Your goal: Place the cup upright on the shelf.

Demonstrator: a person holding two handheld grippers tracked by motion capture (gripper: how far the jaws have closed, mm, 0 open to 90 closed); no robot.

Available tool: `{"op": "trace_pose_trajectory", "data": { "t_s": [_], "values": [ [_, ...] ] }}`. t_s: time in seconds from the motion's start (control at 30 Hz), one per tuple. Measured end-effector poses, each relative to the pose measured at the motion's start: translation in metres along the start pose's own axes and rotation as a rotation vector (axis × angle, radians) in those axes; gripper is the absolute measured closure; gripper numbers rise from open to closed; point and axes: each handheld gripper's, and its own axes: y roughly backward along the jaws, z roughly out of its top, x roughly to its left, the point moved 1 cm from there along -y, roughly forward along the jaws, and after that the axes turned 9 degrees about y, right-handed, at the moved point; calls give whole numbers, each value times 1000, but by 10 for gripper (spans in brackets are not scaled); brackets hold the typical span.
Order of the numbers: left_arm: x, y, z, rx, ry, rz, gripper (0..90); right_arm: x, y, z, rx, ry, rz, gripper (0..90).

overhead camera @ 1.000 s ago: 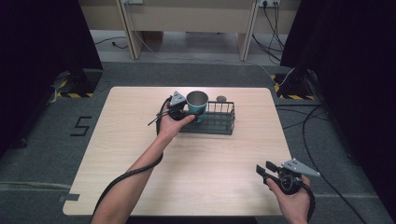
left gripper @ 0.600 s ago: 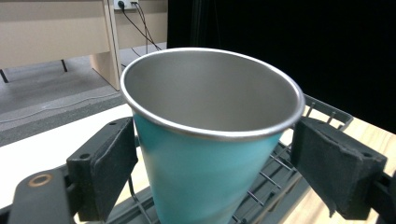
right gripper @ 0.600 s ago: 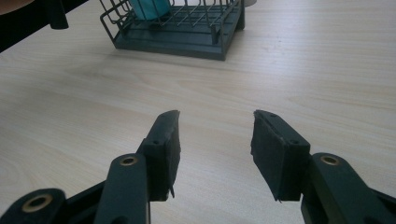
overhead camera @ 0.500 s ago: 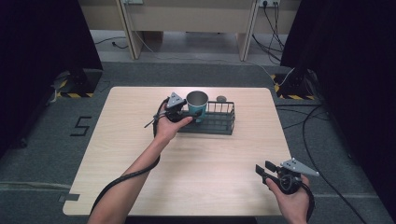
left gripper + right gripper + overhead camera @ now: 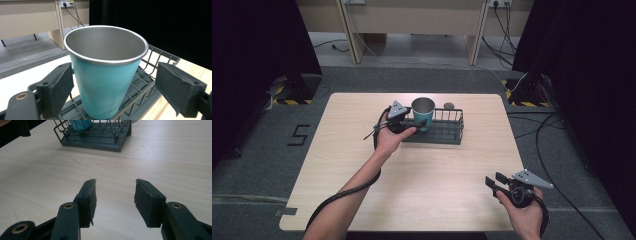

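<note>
A teal cup with a bare metal inside stands upright in the left end of a dark wire rack at the back of the table. My left gripper reaches it from the left and is open. In the left gripper view the cup stands between the two pads; the left pad is close to its wall and the right pad is well apart from it. My right gripper is open and holds nothing, low over the table's front right part, facing the rack.
A small grey round object lies on the table just behind the rack. The light wooden table has bare wood between the rack and the front edge. Cables and dark curtains surround the table on the floor.
The left hand and its gripper have edged slightly to the left beside the cup. The cup, the rack and the right gripper have stayed in place.
</note>
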Motion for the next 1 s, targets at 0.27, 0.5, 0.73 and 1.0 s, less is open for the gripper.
{"op": "trace_pose_trajectory", "data": {
  "t_s": [0.27,0.5,0.73,1.0],
  "values": [
    [-1,11,0,-1,-5,13,143,0,-1,0,1,-4,3,522],
    [-1,22,-1,3,-6,20,144,0,0,0,1,-1,-1,522],
    [0,38,-4,8,-13,20,145,0,0,0,2,1,-2,522],
    [5,62,-11,17,-5,27,148,1,0,0,2,0,-4,522]
  ]
}}
